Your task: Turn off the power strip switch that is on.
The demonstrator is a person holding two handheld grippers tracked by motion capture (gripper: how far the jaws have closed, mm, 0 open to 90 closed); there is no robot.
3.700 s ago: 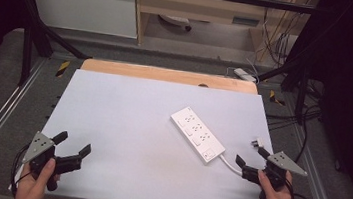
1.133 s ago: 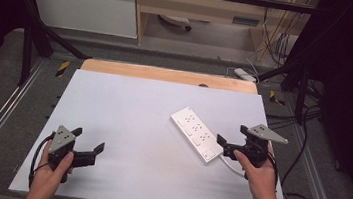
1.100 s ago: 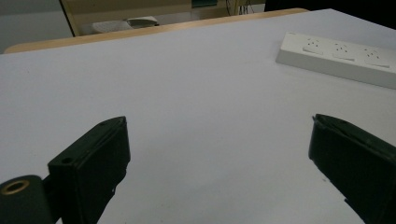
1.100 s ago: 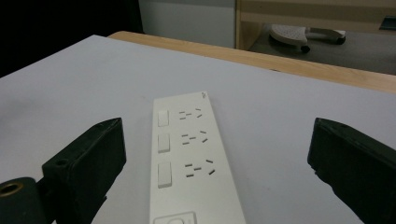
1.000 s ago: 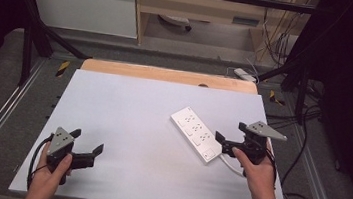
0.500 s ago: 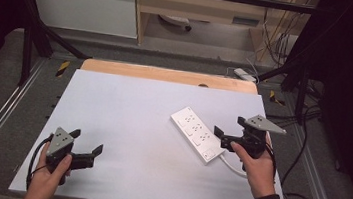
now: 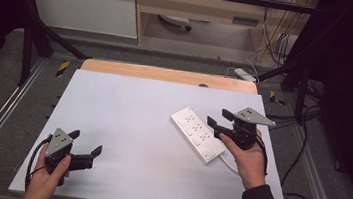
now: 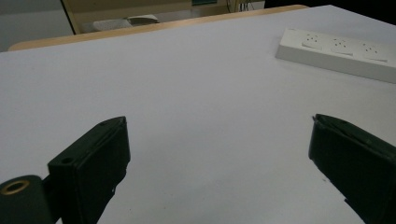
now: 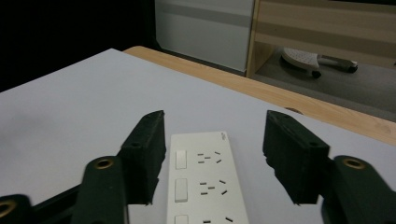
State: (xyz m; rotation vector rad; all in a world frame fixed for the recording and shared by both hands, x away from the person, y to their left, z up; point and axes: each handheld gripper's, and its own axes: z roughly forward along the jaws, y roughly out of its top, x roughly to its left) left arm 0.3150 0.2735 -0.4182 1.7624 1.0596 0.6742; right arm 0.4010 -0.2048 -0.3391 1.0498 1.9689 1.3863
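The step in hand looks like the approach for a grasp on the white plastic power strip (image 7: 197, 135), a long flat bar with three socket sets and rocker switches, lying slantwise on the pale grey table (image 7: 128, 109) with its white cable (image 7: 228, 163) running off under the right hand. The right gripper (image 7: 216, 124) hovers at the strip's cable end. In the right gripper view the strip (image 9: 204, 186) runs lengthwise up the gap between the two black fingers (image 9: 148, 144), its far end beyond the fingertips and its long edges inside them. These fingers have just been closing and now stand about half spread; a clear gap shows at the right side, and at the left I cannot see contact, so I judge the strip not yet pinched.

The left gripper (image 7: 84, 145) rests low over bare table with its fingers (image 8: 93, 163) spread wide and nothing between them; the strip (image 8: 338, 53) lies well beyond the fingertips.

Next, the right gripper probably has to sink until the fingertips bracket the strip's long sides, then close squarely across its width; an off-centre pinch could make the bar swivel.
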